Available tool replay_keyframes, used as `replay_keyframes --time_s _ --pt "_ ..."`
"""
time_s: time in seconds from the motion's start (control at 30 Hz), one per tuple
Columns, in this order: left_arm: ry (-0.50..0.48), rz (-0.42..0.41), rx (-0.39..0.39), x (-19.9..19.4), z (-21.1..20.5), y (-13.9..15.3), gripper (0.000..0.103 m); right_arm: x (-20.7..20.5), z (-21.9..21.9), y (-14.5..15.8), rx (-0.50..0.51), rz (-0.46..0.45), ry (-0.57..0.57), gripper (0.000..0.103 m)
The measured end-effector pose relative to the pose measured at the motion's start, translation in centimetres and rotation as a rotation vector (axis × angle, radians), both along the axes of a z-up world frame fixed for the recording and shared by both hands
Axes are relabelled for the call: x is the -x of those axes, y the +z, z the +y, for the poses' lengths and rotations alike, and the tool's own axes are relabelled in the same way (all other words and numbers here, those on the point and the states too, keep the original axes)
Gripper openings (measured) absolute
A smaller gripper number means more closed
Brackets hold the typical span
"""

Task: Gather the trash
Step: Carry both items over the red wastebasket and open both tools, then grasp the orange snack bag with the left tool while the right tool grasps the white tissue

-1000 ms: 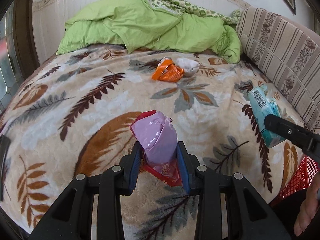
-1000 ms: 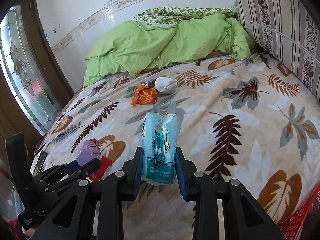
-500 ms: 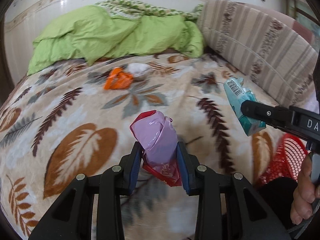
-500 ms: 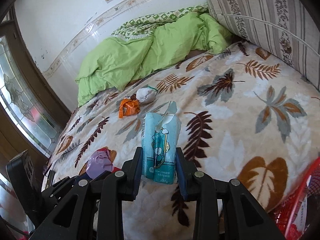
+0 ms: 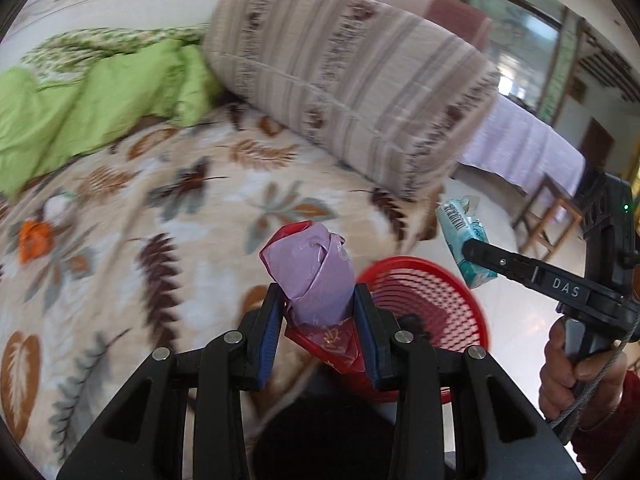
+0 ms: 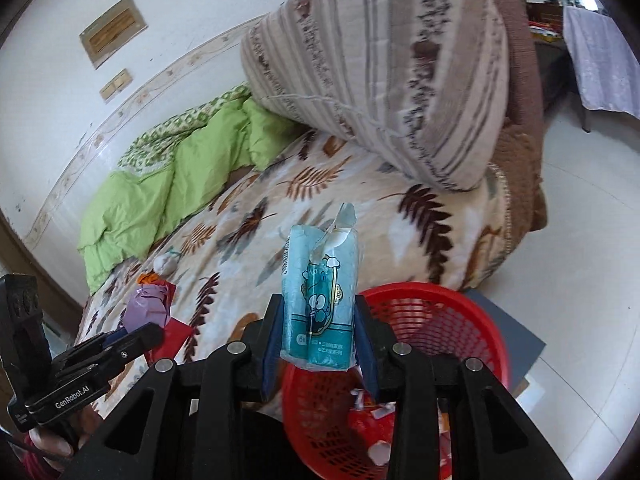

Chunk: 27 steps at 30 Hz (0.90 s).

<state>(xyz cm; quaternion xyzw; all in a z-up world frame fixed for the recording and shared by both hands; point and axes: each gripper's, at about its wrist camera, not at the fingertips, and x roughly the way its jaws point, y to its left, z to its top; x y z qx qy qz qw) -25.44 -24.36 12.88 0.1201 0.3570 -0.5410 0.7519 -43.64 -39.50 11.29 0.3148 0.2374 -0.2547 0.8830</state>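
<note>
Trash in both tongs, basket below. Left tongs (image 5: 318, 320) are clamped on a purple wrapper (image 5: 310, 272) with a red wrapper tucked under it; right tongs (image 6: 316, 334) are clamped on a teal tissue pack (image 6: 320, 292), which stands upright between the jaws. Red basket (image 6: 460, 320) sits on the floor just beside the bed's near edge, some scraps already inside. Right load is above the basket's left rim; left load looks short of it. Plan: carry each load over the basket's middle, tip downward, then release one at a time so light wrappers do not drift out. An orange wrapper (image 5: 34, 240) and a white wad (image 5: 56, 206) lie on the far bed.
</note>
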Motion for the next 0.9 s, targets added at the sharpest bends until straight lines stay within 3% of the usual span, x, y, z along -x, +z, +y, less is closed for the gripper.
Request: replay_keyframes --time_s 0.1,0.17,0.2,0.47,0.67,0.9 --pt "-0.089 0.036 -0.017 2.3 -3.3 -0.1 0.035 2.1 -1.2 -0.3 -0.009 0.009 -0.051 0.04" --pt "-0.122 0.036 -0.045 3.6 -4.9 -0.6 0.053 2.8 -1.9 -1.0 -0.026 0.039 -0.066 0.052" --pt "-0.122 0.033 -0.06 3.9 -5.5 -0.9 0.058 3.0 -2.2 -1.3 -0.032 0.047 -0.078 0.052" --pt "-0.035 0.027 -0.074 2.4 -3.5 -0.6 0.06 3.6 -2.6 -1.3 -0.026 0.003 -0.071 0.052" --pt "0.102 0.025 -0.088 -1.2 0.8 -0.8 0.061 -1.2 -0.4 -1.1 -0.048 -0.028 0.059 0.052" --pt "0.278 0.074 -0.097 -7.4 6.8 -2.5 0.062 -10.4 3.7 -0.3 0.002 0.002 0.236 0.052"
